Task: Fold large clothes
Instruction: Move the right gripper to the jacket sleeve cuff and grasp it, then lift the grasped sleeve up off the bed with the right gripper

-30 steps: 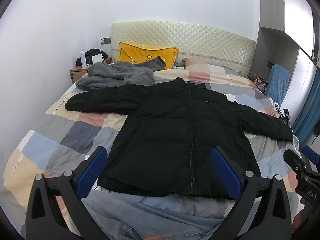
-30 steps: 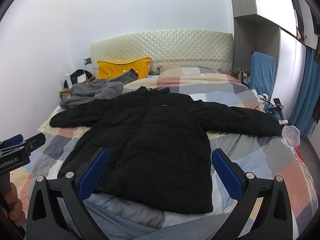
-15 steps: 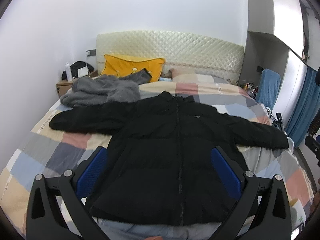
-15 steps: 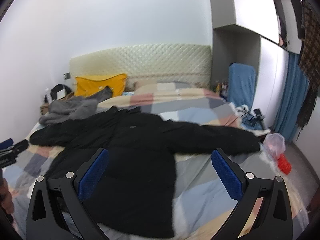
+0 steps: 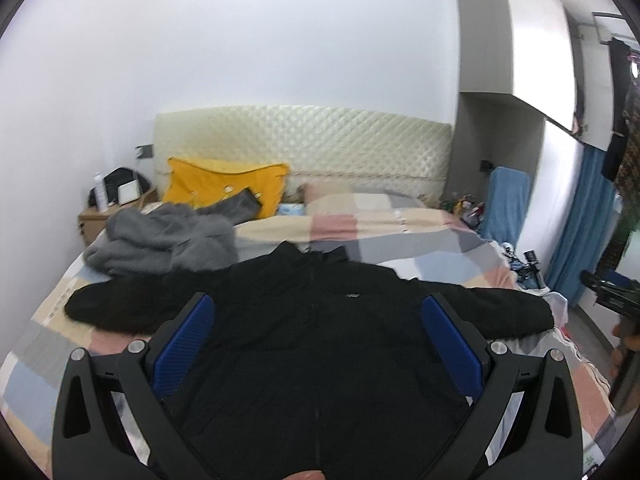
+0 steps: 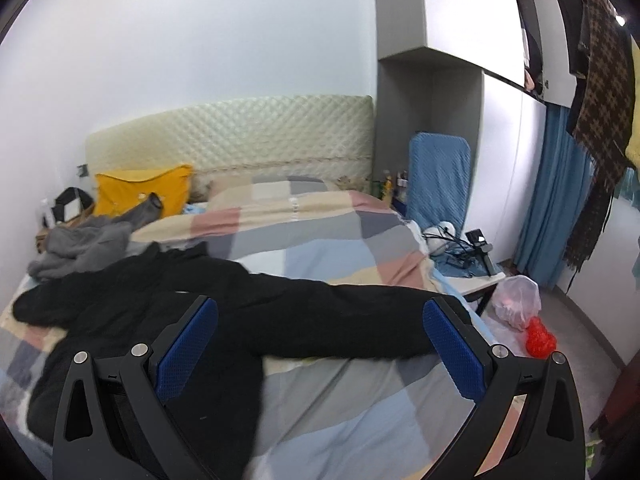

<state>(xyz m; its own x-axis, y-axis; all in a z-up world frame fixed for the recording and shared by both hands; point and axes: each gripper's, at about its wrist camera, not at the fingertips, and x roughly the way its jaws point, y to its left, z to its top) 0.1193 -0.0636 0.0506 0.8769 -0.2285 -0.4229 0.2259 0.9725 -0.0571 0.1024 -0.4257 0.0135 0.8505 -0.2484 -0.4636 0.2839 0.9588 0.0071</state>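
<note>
A black puffer jacket (image 5: 320,344) lies flat and face up on the checked bedspread (image 5: 360,228), both sleeves spread out sideways. My left gripper (image 5: 318,348) hangs open over the jacket's chest, nothing between its blue pads. In the right wrist view the jacket (image 6: 168,320) fills the left, and its right sleeve (image 6: 340,320) stretches towards the bed's right edge. My right gripper (image 6: 320,344) is open above that sleeve, holding nothing. The right gripper also shows at the far right of the left wrist view (image 5: 612,300).
A grey fleece garment (image 5: 160,240) and a yellow pillow (image 5: 224,188) lie near the quilted headboard (image 5: 304,144). A nightstand (image 5: 100,220) stands at the back left. Right of the bed are a blue-covered chair (image 6: 438,176), a small table with cables (image 6: 468,264), a plastic bag (image 6: 516,300) and blue curtains (image 6: 552,200).
Both grippers have tilted up and moved lower and closer to the jacket. The right one has swung to the right, over the right sleeve. Both stay open.
</note>
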